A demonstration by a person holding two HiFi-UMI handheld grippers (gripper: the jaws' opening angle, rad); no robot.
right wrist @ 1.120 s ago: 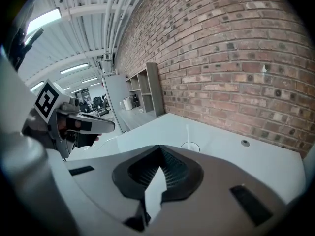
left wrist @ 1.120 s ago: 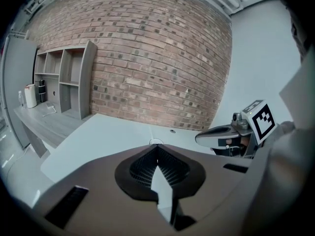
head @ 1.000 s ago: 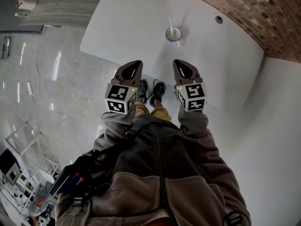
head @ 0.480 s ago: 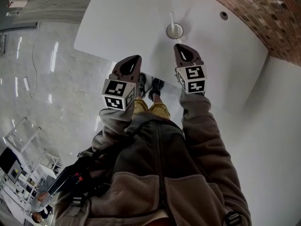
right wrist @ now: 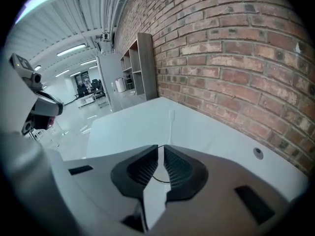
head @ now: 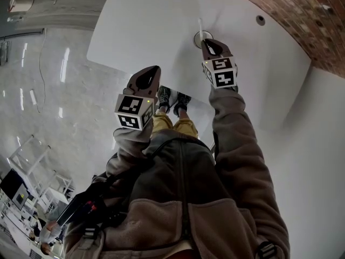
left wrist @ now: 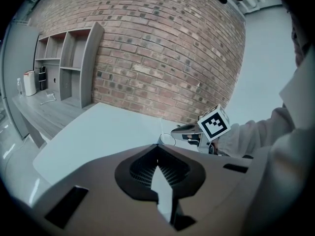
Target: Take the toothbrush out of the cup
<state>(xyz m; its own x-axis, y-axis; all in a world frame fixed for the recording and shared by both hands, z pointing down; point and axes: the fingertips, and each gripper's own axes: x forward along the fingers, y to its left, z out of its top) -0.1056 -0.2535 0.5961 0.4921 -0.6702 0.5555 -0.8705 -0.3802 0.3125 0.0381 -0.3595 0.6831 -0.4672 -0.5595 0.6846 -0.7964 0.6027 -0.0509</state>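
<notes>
A small clear cup [head: 198, 37] stands on the white table [head: 151, 20], with a white toothbrush [head: 200, 27] standing upright in it. My right gripper [head: 209, 45] is shut, its tips over the cup's near rim, and it holds nothing. In the right gripper view the toothbrush [right wrist: 171, 120] rises just beyond the shut right gripper [right wrist: 160, 147], and the cup rim [right wrist: 158, 179] shows as a thin arc in the slit between the jaws. My left gripper [head: 153, 72] is shut and empty, back near the table's front edge. In the left gripper view the cup [left wrist: 167, 139] stands beyond that shut left gripper [left wrist: 157, 147].
A brick wall [head: 291, 15] runs behind the table, and a round cable hole [head: 261, 20] sits in the top near it. Grey shelves [left wrist: 64, 65] stand at the far left. The person's shoes [head: 172, 99] show on the glossy floor [head: 48, 107] below the table edge.
My right gripper has moved forward across the table until its tips reach the cup. The left gripper has stayed near the front edge.
</notes>
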